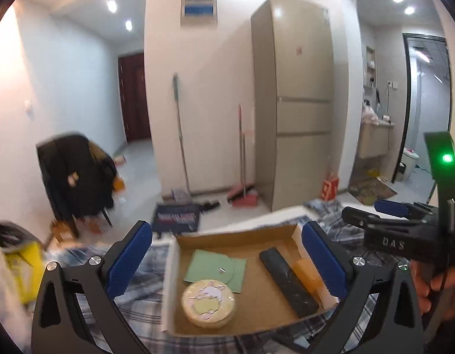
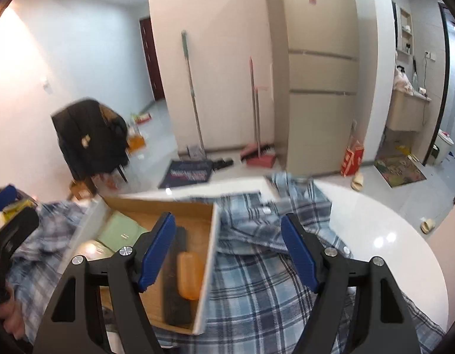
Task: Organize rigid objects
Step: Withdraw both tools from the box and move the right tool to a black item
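Plainly, near to far:

Left gripper point(image 1: 227, 265): jaws stand wide with nothing between the blue pads; it hangs above the box and looks down into it, a judgement being that it is free for another pick.

Right gripper point(image 2: 227, 253): jaws spread and empty, one finger over the box's right side, the other over the cloth; in the left view it shows at the right edge with a hand point(image 1: 440, 289) on its handle; it seems clear of the orange thing beside it, so that piece looks already set down.

Box point(image 1: 242, 237): a shallow cardboard box, open at the top, lying on the checked cloth; it serves as the place where the hard things are gathered.

Round tin point(image 1: 208, 302): flat in the near left corner of the box, lid up.

Green card point(image 1: 209, 262): flat on the box floor behind the tin, its near edge tucked under or against it; I cannot tell which.

Black bar point(image 1: 288, 281): long, lying along the right side of the box, so it takes little room.

Orange piece point(image 1: 308, 275): lying alongside the black bar, between it and the right wall, touching or nearly so.

Checked cloth point(image 2: 257, 289): rumpled blue plaid spread under the box over a white round table point(image 2: 389, 236).

Far room: a tall fridge point(image 1: 301, 94), and a mop and a broom leaning on the wall.
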`<state>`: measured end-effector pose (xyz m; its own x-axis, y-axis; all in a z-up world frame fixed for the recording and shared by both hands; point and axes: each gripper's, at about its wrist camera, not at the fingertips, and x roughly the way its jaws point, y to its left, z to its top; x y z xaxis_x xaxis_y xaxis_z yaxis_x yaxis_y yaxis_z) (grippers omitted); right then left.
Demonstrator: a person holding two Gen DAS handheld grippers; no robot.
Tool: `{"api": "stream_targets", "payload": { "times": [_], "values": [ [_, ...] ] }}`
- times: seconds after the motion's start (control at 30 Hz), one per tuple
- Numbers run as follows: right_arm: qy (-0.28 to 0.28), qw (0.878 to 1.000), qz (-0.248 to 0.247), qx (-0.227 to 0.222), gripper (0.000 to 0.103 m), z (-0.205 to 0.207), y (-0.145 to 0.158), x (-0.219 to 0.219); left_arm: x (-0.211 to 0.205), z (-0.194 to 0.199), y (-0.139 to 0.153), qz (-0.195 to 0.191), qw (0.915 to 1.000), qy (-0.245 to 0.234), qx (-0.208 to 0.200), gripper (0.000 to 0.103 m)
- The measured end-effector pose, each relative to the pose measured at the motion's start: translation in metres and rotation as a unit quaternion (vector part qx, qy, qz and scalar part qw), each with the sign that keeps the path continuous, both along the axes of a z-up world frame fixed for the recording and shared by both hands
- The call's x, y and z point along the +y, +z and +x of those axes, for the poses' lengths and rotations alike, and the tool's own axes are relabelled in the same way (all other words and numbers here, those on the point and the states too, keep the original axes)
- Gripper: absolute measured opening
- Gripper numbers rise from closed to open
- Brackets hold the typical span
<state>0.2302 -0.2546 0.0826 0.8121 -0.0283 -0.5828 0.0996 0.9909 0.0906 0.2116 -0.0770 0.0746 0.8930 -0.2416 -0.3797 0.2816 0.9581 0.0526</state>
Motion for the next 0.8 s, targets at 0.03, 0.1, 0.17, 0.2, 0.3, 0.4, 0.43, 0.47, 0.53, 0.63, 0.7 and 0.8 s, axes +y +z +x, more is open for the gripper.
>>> {"api": "stream_targets", "payload": {
  "times": [0.03,0.1,0.17,0.2,0.3,0.4,0.43,0.47,0.53,0.63,0.7,0.8],
  "values": [
    [0.007,1.0,0.008,-0.007,0.077,-0.008,0.008,0.001,0.003,-0.011,0.007,0.001,0.9998,0.005,-0.017,0.103],
    [0.018,0.999,0.02,-0.019,0.084,-0.023,0.021,0.005,0.012,-0.039,0.022,0.0,0.9983,0.019,-0.055,0.103],
    [0.027,0.999,0.017,-0.031,0.086,-0.04,0.031,0.009,0.022,-0.063,0.034,-0.01,0.9965,0.029,-0.077,0.103],
    [0.03,0.999,0.009,-0.036,0.086,-0.049,0.035,0.013,0.026,-0.071,0.037,-0.019,0.9963,0.026,-0.08,0.103],
    [0.041,0.998,-0.016,-0.048,0.087,-0.074,0.045,0.023,0.04,-0.096,0.046,-0.047,0.9952,0.014,-0.084,0.103],
    [0.049,0.996,-0.019,-0.074,0.098,-0.104,0.053,0.031,0.039,-0.118,0.049,-0.03,0.9947,0.004,-0.099,0.103],
    [0.05,0.995,-0.018,-0.084,0.103,-0.112,0.055,0.033,0.038,-0.125,0.049,-0.022,0.9939,0.006,-0.108,0.103],
    [0.046,0.994,-0.025,-0.094,0.103,-0.121,0.055,0.036,0.035,-0.135,0.047,-0.013,0.9922,0.007,-0.124,0.103],
    [0.038,0.991,-0.057,-0.111,0.103,-0.139,0.055,0.044,0.032,-0.158,0.043,0.003,0.9874,0.018,-0.157,0.103],
    [0.053,0.989,-0.064,-0.119,0.103,-0.155,0.051,0.049,0.036,-0.18,0.036,-0.009,0.986,0.021,-0.165,0.103],
    [0.074,0.991,-0.023,-0.105,0.103,-0.161,0.046,0.044,0.047,-0.184,0.029,-0.053,0.9906,0.029,-0.123,0.103],
    [0.079,0.993,0.015,-0.088,0.103,-0.167,0.035,0.033,0.062,-0.184,0.013,-0.096,0.9931,0.03,-0.06,0.103]
  ]
}}
